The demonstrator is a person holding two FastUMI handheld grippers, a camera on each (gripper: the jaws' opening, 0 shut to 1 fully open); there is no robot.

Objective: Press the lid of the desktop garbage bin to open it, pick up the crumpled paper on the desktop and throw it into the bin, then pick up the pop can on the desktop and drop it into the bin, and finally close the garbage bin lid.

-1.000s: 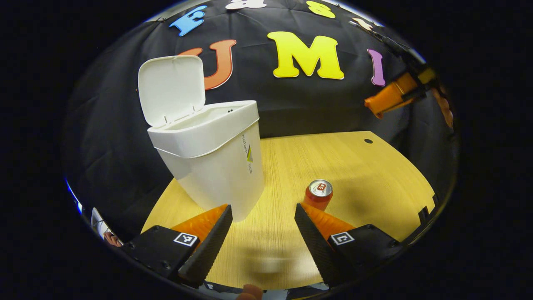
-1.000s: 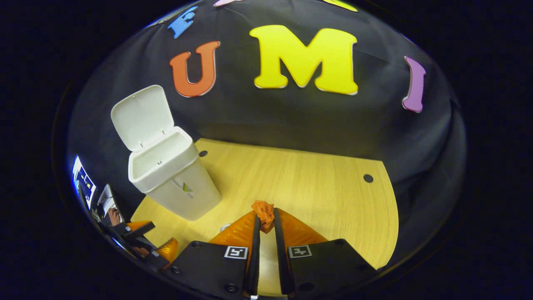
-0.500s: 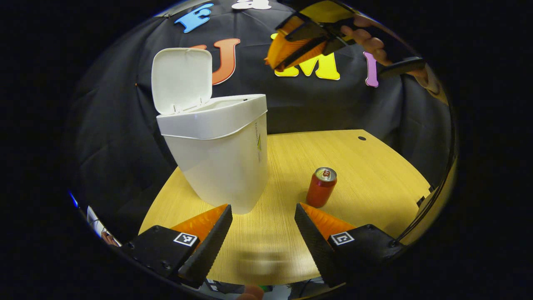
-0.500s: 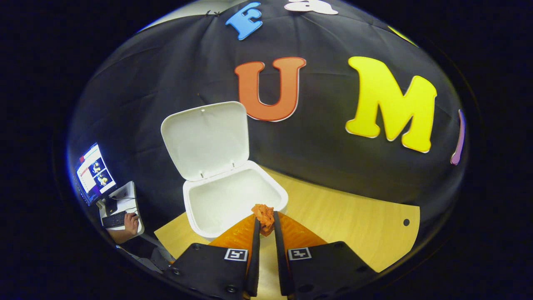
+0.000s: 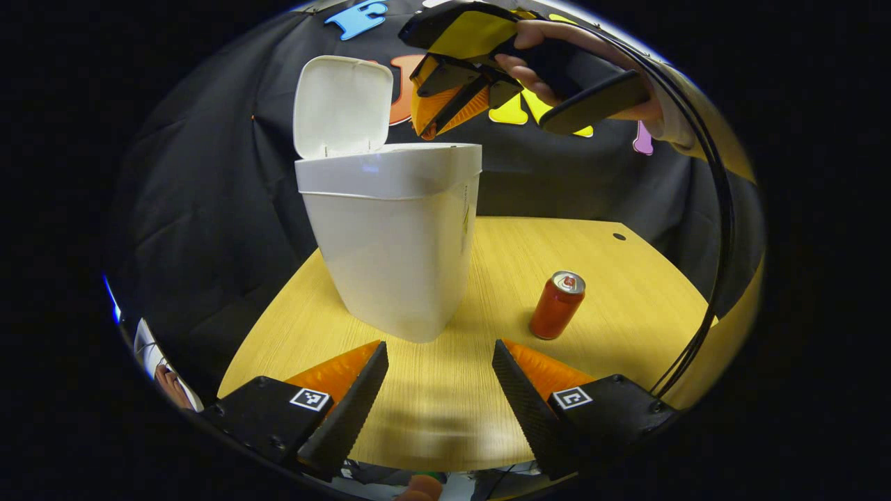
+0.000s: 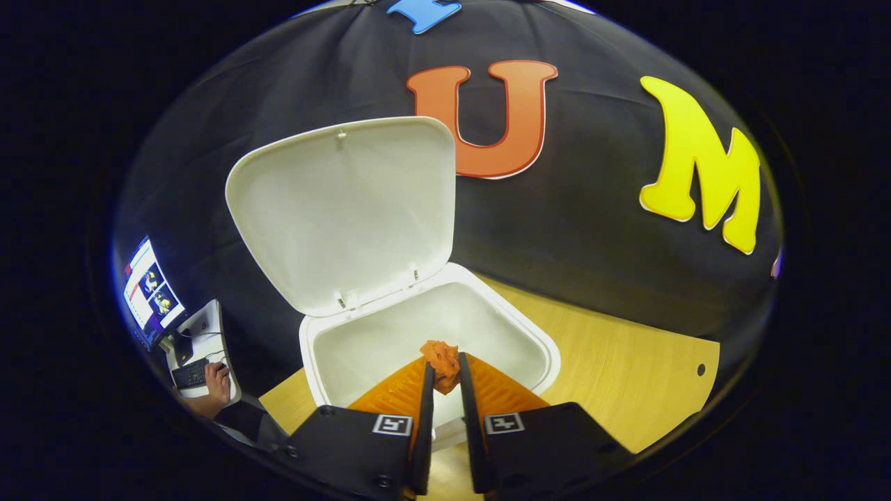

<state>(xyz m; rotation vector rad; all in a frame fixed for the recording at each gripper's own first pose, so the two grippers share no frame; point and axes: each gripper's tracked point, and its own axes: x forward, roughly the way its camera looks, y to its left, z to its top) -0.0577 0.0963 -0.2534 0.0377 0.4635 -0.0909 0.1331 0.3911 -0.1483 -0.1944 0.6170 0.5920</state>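
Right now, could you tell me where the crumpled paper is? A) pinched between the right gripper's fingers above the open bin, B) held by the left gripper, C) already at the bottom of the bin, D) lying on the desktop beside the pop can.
A: in the right gripper view the crumpled paper sits clamped at the tips of the right gripper, over the mouth of the bin, whose lid stands open.

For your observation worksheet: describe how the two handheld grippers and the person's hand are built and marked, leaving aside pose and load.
The left gripper has two wedge-shaped fingers with ribbed inner faces on black blocks, each bearing a square black-and-white marker. The right gripper has the same blocks and markers. In the left gripper view, a hand grips its black handle, cables trailing.
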